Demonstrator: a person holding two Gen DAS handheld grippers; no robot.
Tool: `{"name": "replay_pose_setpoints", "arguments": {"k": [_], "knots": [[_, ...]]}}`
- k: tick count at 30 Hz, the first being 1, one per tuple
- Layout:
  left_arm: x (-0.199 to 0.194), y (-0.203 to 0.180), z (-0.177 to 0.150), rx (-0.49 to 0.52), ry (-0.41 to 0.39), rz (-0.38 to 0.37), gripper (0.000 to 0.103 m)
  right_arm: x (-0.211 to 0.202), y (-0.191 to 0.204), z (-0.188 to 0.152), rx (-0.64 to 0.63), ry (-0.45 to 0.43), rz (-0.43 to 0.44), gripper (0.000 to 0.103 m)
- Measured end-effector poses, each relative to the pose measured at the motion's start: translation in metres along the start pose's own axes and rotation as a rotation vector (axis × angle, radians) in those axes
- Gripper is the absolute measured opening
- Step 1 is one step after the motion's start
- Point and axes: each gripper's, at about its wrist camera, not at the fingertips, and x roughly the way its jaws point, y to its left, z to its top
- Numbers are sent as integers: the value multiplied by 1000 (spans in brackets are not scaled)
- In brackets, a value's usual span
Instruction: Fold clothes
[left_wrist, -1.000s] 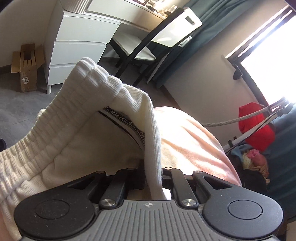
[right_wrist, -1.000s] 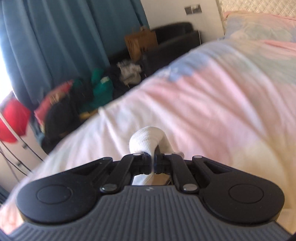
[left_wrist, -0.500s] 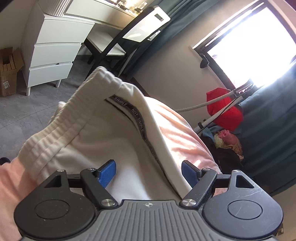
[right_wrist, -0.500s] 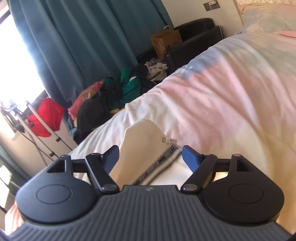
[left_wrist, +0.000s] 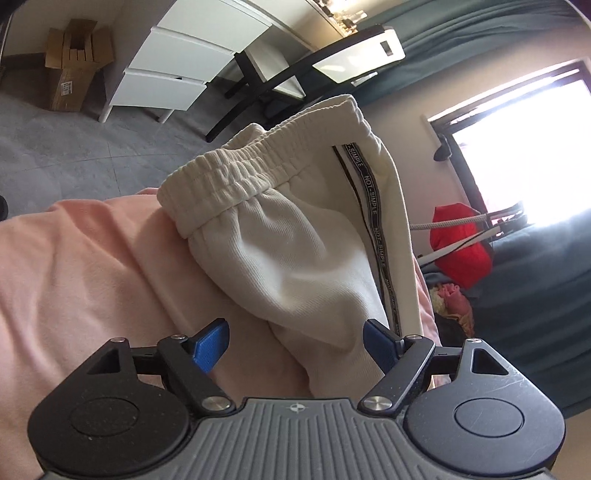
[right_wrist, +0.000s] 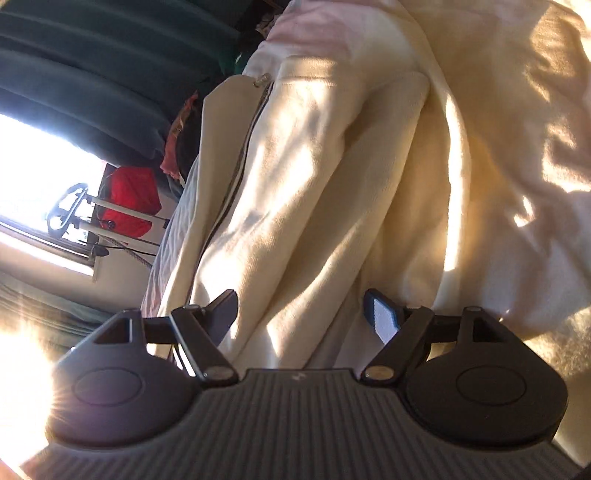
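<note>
While both tongs, left (left_wrist: 295, 341) and right (right_wrist: 301, 310), gape released, trousers (left_wrist: 295, 236) lie on bed (left_wrist: 74, 258); fold step pending, regrip needed.

Black side tape (left_wrist: 371, 206) on the cream trousers (left_wrist: 295, 251): white capitals "NOT-SIMPLE", repeated along the stripe from the waistband toward the near end, the nearer repeats too small to read. Cardboard box (left_wrist: 66, 86), far left on the floor: a dark printed label, not legible. Right wrist view: the same tape (right_wrist: 236, 173) shows only as a thin dark line, no lettering readable.
</note>
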Motion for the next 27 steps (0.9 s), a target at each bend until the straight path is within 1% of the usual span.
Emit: {"name": "replay_pose_setpoints", "arguments": {"k": [1, 3, 4, 5, 6, 7, 8, 9, 11, 12, 13, 14, 18, 21, 24, 27], "knots": [[9, 1, 2, -12, -13, 1, 79, 3, 1, 2, -1, -18, 13, 78], [25, 2, 6, -28, -46, 13, 68, 11, 4, 9, -14, -78, 16, 77], [32, 1, 9, -33, -65, 23, 65, 16, 5, 12, -21, -109, 9, 77], [38, 0, 12, -36, -84, 33, 52, 22, 6, 16, -27, -140, -1, 77], [40, -2, 15, -32, -94, 50, 44, 29, 6, 22, -31, -161, -12, 77], [41, -5, 18, -28, -104, 67, 40, 38, 7, 27, -34, -172, -27, 73], [43, -7, 21, -23, -113, 84, 27, 44, 8, 30, -39, -183, -46, 64], [44, -9, 25, -20, -124, 99, 13, 48, 8, 34, -47, -199, -62, 59], [33, -12, 38, -26, -147, 108, 10, 50, 12, 39, -68, -229, -94, 18], [25, -14, 46, -28, -148, 92, 10, 50, 14, 41, -71, -238, -105, 16], [17, -17, 53, -29, -149, 77, 10, 47, 15, 42, -65, -244, -111, 12], [8, -19, 60, -27, -151, 63, 9, 42, 17, 43, -59, -253, -111, 11], [-35, -44, 68, 78, -170, 39, 9, 11, 23, 47, -73, -276, -68, 10], [-72, -48, 68, 105, -184, 29, 9, -17, 22, 44, -81, -275, -46, 10], [-110, -35, 66, 96, -174, 32, 9, -47, 13, 37, -70, -268, -29, 10], [-146, -10, 60, 113, -147, 53, 9, -78, -5, 22, -51, -234, -31, 10]]}}
